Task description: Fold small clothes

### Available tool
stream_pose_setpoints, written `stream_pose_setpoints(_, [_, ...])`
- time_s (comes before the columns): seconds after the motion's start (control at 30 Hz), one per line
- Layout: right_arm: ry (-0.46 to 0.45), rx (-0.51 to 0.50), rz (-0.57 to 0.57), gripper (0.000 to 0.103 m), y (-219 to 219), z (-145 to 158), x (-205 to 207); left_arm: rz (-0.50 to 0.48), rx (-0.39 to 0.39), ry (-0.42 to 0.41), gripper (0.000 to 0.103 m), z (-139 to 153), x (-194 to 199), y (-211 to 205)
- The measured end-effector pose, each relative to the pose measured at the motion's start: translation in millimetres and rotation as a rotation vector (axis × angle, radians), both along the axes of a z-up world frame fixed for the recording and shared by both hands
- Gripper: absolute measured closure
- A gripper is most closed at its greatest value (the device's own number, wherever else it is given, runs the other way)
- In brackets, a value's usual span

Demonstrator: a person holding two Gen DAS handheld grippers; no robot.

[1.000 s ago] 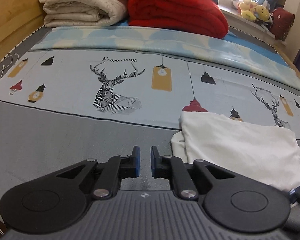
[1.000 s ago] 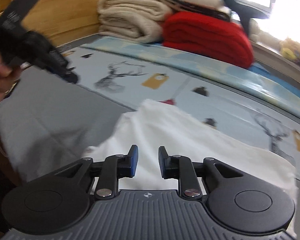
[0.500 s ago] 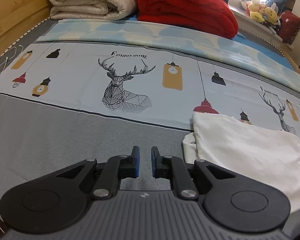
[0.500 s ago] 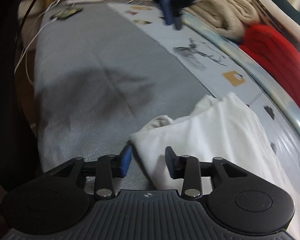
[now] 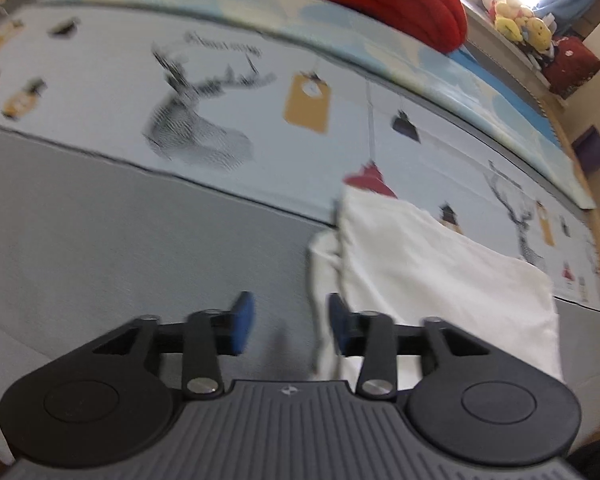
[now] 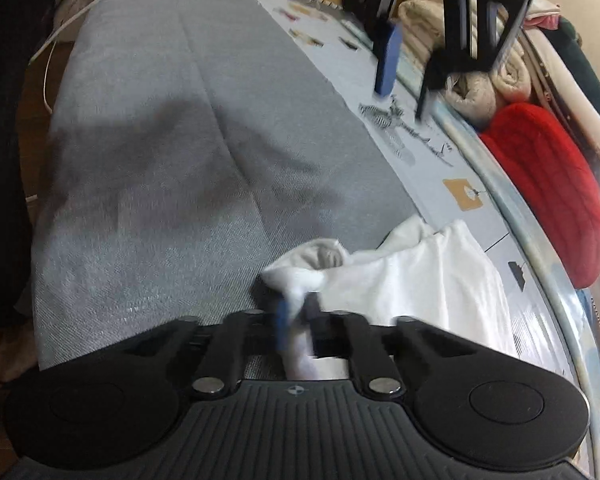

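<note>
Lettering above the deer print (image 5: 196,128) is blurred, unreadable

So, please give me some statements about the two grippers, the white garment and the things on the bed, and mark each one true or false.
1. The right gripper is shut on a corner of the white garment. True.
2. The left gripper is shut on the white garment. False: its jaws are opening, with only the garment's edge lying between them.
3. The white garment lies partly on the grey sheet and partly on the deer-print sheet. True.
4. The folded red blanket lies on top of the white garment. False: it sits apart, further back on the bed.
5. The garment is blue. False: it is white.
</note>
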State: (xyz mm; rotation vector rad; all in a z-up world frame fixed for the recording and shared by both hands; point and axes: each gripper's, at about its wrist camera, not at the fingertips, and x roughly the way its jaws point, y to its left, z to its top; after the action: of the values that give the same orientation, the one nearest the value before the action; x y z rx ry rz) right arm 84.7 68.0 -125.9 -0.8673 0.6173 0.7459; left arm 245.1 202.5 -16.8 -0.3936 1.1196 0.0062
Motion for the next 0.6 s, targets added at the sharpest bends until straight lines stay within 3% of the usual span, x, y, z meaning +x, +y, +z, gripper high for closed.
stream_pose_setpoints(0.03, [-0.005, 0.025, -0.006, 0.098, -1.6, 5.6, -0.6, -0.003, -0.040, 0.026, 0.029, -5.8, 3.2, -2.0])
stream_pose_setpoints(0.13, [-0.031, 0.108, -0.041, 0.099, -10.2, 30.4, -1.7, -0.024, -0.165, 0.078, 0.018, -22.8, 12.9, -11.5])
stream_pose_setpoints(0.2, [-0.026, 0.168, -0.065, 0.099, -19.6, 46.3, -1.0, -0.041, -0.216, 0.098, 0.017, -37.6, 16.7, -18.7])
stream_pose_setpoints(0.3, [-0.037, 0.221, -0.067, 0.099, -35.4, 63.4, -6.9, -0.034, -0.312, 0.208, 0.017, -72.4, 25.7, -23.1])
stream_pose_setpoints(0.43, [-0.037, 0.279, -0.046, 0.099, -56.8, 80.3, -15.7, -0.032, -0.332, 0.230, 0.020, -88.8, 37.4, -25.1])
stream_pose_setpoints(0.5, [-0.030, 0.306, -0.041, 0.099, -64.6, 86.7, -17.6, -0.050, -0.352, 0.223, 0.030, -92.8, 41.7, -28.3])
stream_pose_setpoints(0.57, [-0.015, 0.328, -0.040, 0.099, -69.8, 91.7, -19.4, -0.076, -0.349, 0.218, 0.053, -92.3, 44.8, -32.7])
stream_pose_setpoints(0.6, [-0.008, 0.335, -0.040, 0.099, -70.9, 93.7, -20.2, -0.093, -0.323, 0.203, 0.074, -89.5, 45.0, -35.6])
